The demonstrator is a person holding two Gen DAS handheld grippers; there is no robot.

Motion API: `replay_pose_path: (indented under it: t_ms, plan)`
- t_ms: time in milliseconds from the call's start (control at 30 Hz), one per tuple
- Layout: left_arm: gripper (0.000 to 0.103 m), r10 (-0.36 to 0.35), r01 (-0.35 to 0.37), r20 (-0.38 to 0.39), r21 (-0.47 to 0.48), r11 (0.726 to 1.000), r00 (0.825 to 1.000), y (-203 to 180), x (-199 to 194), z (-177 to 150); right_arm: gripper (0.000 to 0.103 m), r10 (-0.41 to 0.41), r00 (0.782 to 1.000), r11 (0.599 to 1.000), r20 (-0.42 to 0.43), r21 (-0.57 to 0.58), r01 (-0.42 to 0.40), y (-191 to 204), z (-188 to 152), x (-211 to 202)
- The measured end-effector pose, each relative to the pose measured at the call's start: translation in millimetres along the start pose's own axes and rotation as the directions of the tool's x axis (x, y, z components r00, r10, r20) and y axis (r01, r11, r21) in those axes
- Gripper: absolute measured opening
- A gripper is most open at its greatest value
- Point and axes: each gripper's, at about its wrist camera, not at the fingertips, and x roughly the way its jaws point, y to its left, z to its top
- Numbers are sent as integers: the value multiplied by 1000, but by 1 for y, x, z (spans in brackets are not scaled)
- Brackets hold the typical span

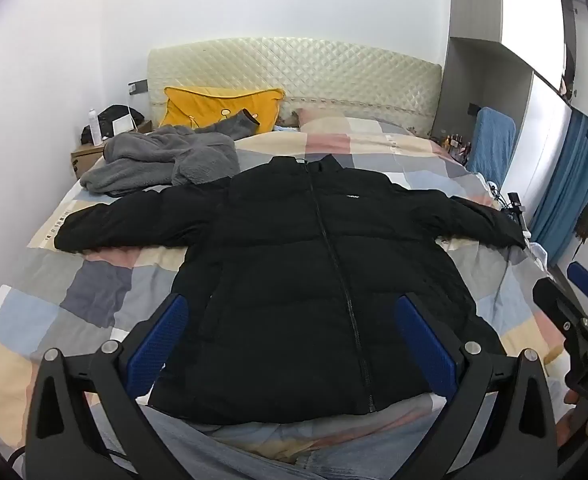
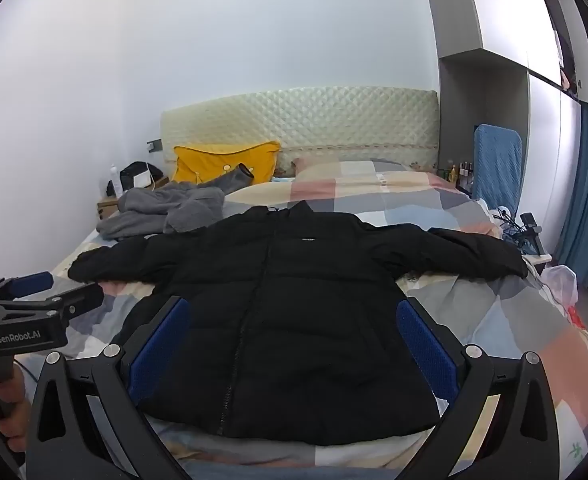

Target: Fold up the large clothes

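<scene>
Standing at the foot edge of the bed (image 1: 33,264), we hold both tools above the hem of a black jacket (image 1: 314,280), nothing gripped. Starting at the left edge, a grey fleece (image 1: 165,156) lies heaped near the head-left corner, just touching the jacket's left sleeve (image 1: 125,220). That sleeve stretches toward the left edge, and our left gripper (image 1: 291,344) is the nearer one to it, jaws spread wide and empty. The jacket lies face up in the middle, zipped, collar toward the headboard (image 1: 294,76), its long axis running away from us, sleeves straight out across the bed. Our right gripper (image 2: 294,344) hovers likewise wide open over the hem. The right sleeve (image 2: 474,256) reaches the right edge, nearer that hand. We judge a sleeve gets folded inward first.
</scene>
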Motion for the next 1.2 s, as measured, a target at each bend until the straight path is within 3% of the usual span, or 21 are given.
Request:
replay_pose_path:
  t_ms: [133,300,467,1200]
  plan:
    - [103,3,-3,18,6,1000,1000,4,-8,-1,103,2,1000,1000,-17,1,-2,0,0,-1]
    - [103,12,-12,-22,25,1000,1000,-10,-2,5,103,13,1000,1000,-11,-4,-13,-2,0,-1]
    - [103,-16,17,-15,12,1000,1000,-5,2,1,103,8,1000,1000,0,6,-8,-13,-1,-9]
    - [103,-37,38,-20,27,999,999,-17,-2,3,103,-12,1000,1000,20,7,12,-1,2,-21]
